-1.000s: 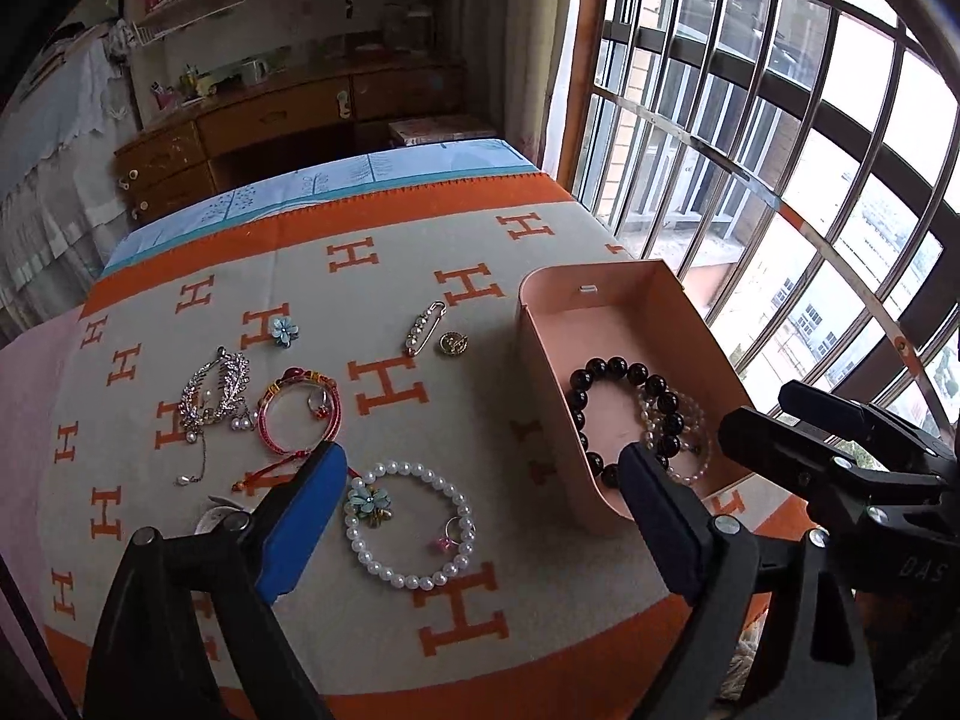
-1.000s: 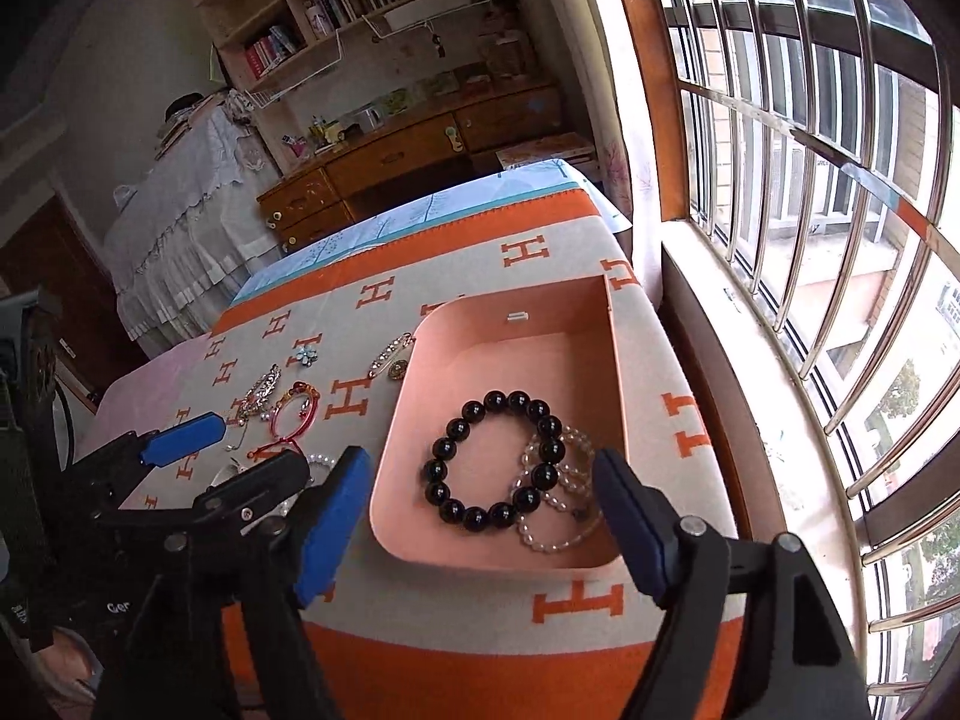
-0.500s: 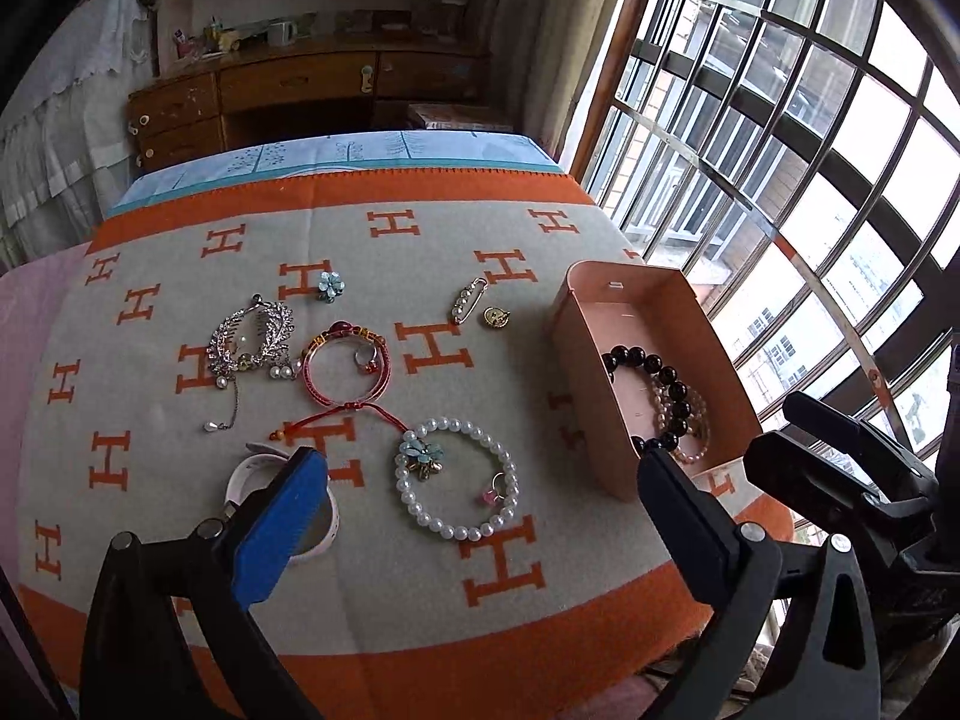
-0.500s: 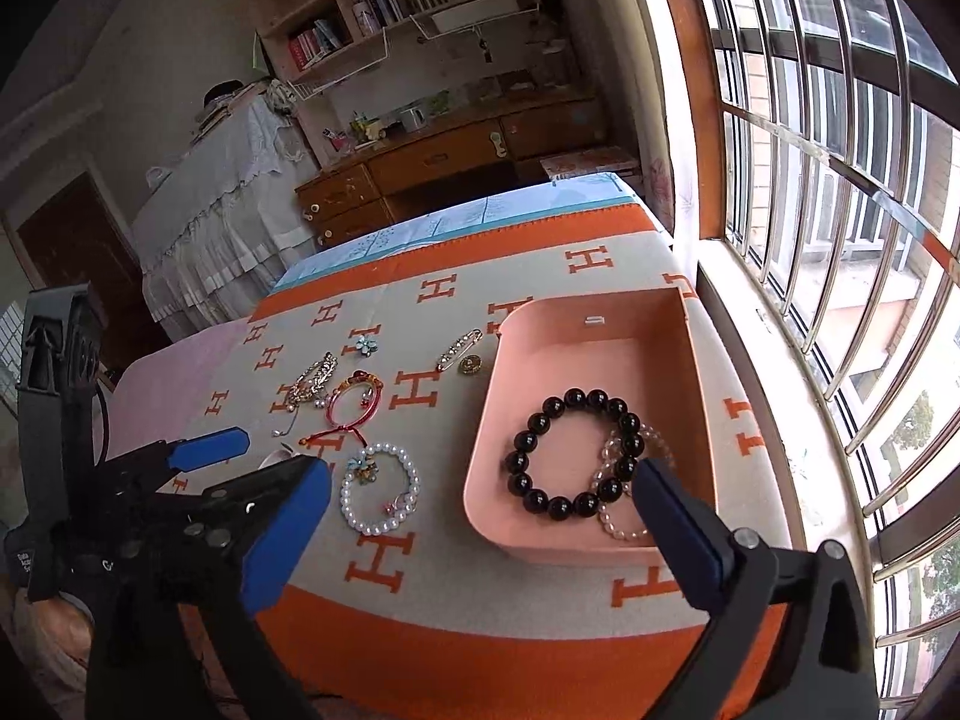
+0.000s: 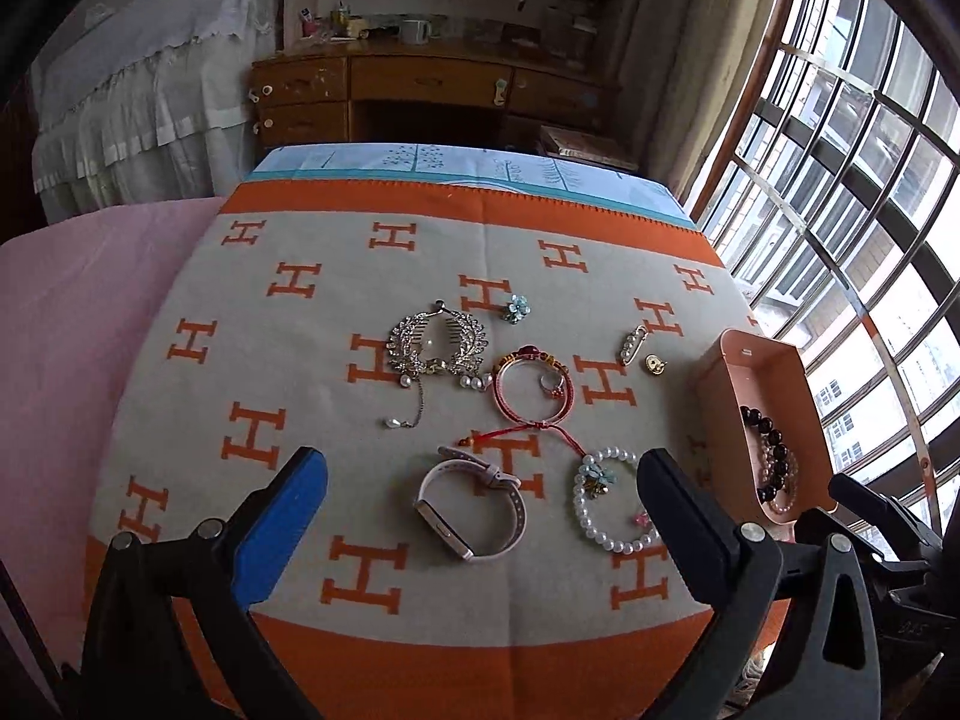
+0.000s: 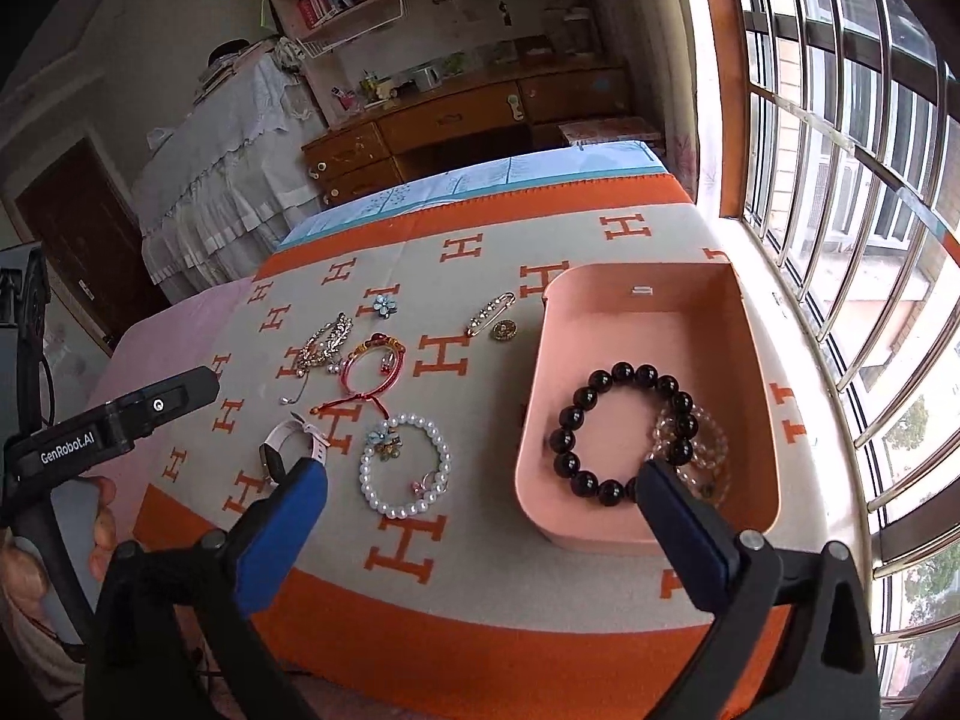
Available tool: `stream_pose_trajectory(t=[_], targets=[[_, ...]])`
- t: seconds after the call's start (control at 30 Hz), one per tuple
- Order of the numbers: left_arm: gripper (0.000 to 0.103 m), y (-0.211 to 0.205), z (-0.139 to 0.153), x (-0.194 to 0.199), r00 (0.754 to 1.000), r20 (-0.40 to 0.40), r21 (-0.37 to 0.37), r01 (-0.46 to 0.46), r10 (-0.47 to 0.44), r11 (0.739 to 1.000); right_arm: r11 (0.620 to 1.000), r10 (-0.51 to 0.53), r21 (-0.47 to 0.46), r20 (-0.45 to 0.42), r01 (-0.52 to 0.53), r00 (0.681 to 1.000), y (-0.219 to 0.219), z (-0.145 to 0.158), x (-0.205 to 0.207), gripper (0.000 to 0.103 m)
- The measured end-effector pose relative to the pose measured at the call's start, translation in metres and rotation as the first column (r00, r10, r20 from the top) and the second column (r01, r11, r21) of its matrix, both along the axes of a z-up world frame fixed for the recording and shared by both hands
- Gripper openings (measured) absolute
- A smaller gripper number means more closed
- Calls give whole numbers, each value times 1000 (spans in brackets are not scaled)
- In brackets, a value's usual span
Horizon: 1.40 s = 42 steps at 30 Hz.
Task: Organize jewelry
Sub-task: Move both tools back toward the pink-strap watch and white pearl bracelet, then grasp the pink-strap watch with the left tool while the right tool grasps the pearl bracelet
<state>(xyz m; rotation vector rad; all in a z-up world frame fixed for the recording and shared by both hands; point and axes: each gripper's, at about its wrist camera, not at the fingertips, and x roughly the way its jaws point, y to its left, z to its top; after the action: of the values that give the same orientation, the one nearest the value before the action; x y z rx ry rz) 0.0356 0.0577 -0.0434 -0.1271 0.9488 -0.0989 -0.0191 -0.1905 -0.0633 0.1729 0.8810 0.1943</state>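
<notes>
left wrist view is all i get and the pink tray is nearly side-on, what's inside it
Observer: Two bracelets, a black bead bracelet overlapping a clear bead bracelet, both at the near end of the tray.
Operator: far end of it free
Observer: Yes, in the right wrist view the far half shows only bare floor.
Operator: right one carrying anything
Observer: No, the right gripper is wide open, with nothing between its fingers.
</notes>
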Motion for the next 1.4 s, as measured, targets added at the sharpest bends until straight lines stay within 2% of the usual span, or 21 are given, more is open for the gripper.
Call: stream_pose_trajectory(t=[0.13,0.33,0.4,0.47,0.57,0.63,0.67,0.73,0.83,1.0,1.13,1.3,1.33,1.4], targets=[[102,18,-11,4,998,-40,21,-44,45,999,998,55,38,-36,-54,998,8,-2,11,103],[102,37,-27,7,992,-116,-56,-52,45,997,987,154,45,-48,-152,987,25,9,32,103],[102,37,-31,7,991,-131,-68,-41,32,997,979,198,66,-77,-193,977,31,9,46,103],[101,37,-33,7,991,-131,-66,-36,27,997,972,235,49,-123,-231,964,40,5,60,103],[100,41,-37,10,988,-154,-84,-41,27,996,948,307,-36,-169,-317,937,59,-1,73,91],[100,44,-41,13,985,-168,-84,-54,39,995,925,348,-78,-218,-371,912,69,-9,81,74],[100,45,-44,15,982,-184,-75,-60,46,995,914,367,-82,-253,-398,895,72,-14,85,69],[100,47,-52,18,972,-220,-28,-94,86,995,901,377,-89,-323,-425,868,77,-27,95,57],[100,50,-62,21,965,-242,-20,-105,97,994,889,374,-105,-392,-445,841,78,-43,108,51],[100,53,-76,26,954,-277,-31,-128,114,991,864,379,-147,-440,-482,814,78,-56,118,49],[100,49,-88,30,940,-323,-32,-122,106,992,839,400,-154,-475,-521,784,80,-62,121,39],[100,35,-92,35,936,-344,-19,-90,78,996,810,417,-167,-512,-563,751,85,-74,123,27],[100,32,-93,35,935,-345,-17,-86,75,996,805,425,-173,-500,-567,755,86,-73,122,25],[92,27,-94,36,934,-351,-11,-76,67,997,796,433,-180,-499,-578,751,88,-74,121,21]])
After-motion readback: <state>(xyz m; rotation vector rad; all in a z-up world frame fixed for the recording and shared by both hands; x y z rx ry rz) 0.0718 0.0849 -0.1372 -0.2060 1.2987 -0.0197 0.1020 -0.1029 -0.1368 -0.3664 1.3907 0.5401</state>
